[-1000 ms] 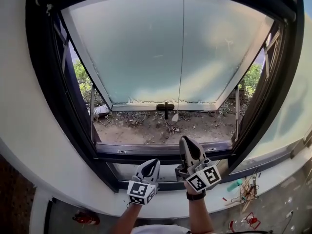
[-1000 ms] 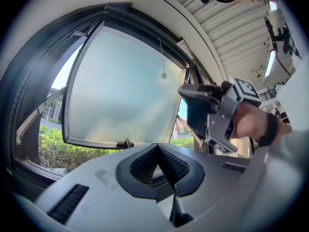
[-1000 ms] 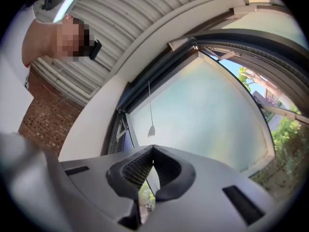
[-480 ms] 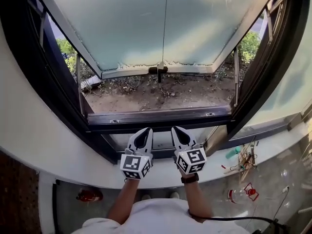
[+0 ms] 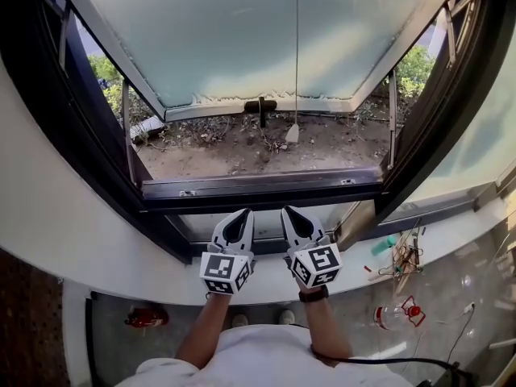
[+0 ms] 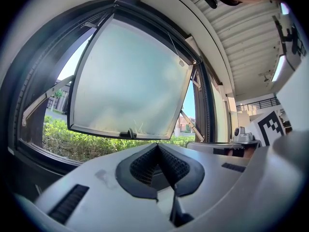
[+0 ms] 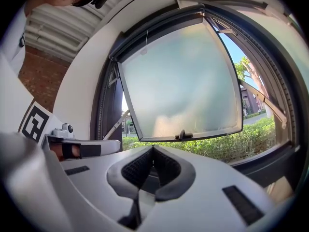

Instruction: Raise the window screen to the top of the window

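Note:
The window's frosted glass sash (image 5: 242, 31) is swung outward, with a dark handle (image 5: 260, 106) on its lower edge. A thin pull cord (image 5: 296, 47) hangs down in front of it and ends in a small tab (image 5: 293, 134). No screen mesh shows across the opening. My left gripper (image 5: 242, 214) and right gripper (image 5: 288, 211) sit side by side below the sill (image 5: 258, 190), both pointing at the window. Each is shut with nothing between its jaws, as the left gripper view (image 6: 157, 145) and the right gripper view (image 7: 152, 147) also show. The cord tab (image 7: 143, 51) hangs high near the frame's top.
A dark frame (image 5: 97, 151) and metal stay arms (image 5: 392, 119) border the opening. Outside lie bare soil (image 5: 242, 151) and a green hedge (image 6: 72, 144). On the floor below stand a red object (image 5: 145, 317), a bottle (image 5: 395, 313) and loose clutter (image 5: 395, 260).
My right gripper has come down from near the sill to rest level with the left one. The head view has tilted, and the cord tab has swung.

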